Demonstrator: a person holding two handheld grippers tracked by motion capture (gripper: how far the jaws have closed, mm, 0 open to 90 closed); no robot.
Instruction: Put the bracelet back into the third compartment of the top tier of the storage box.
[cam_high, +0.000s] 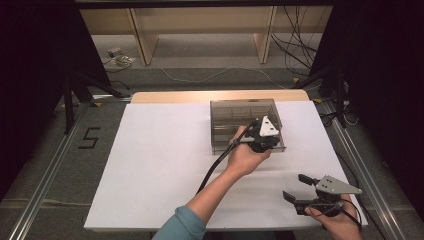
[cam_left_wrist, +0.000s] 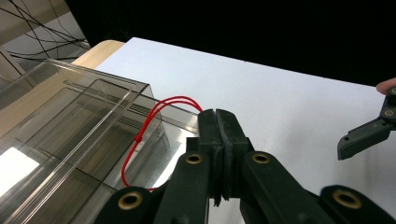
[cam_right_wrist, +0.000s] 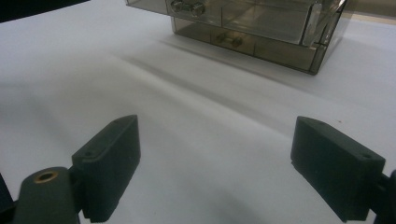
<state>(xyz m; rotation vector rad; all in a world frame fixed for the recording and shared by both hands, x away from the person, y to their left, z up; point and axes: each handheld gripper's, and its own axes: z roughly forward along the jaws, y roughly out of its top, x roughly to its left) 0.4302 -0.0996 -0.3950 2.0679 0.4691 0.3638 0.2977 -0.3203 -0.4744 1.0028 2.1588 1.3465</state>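
Red cord (cam_left_wrist: 148, 122) thin, looped | left tool (cam_left_wrist: 219, 122) clenched on it | smoky clear-plastic organizer (cam_high: 227, 111) | right tool (cam_right_wrist: 224, 163) released

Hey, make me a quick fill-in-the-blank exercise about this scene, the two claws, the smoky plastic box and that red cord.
1. The left claw is shut on a thin cord whose colour is ____.
2. The right claw hangs over the white table with its jaws ____.
3. The cord loops over the near edge of the clear smoky ____.
4. In the high view, the claw next to the organizer box is the ____ one.

Missing words: red; open; organizer box; left
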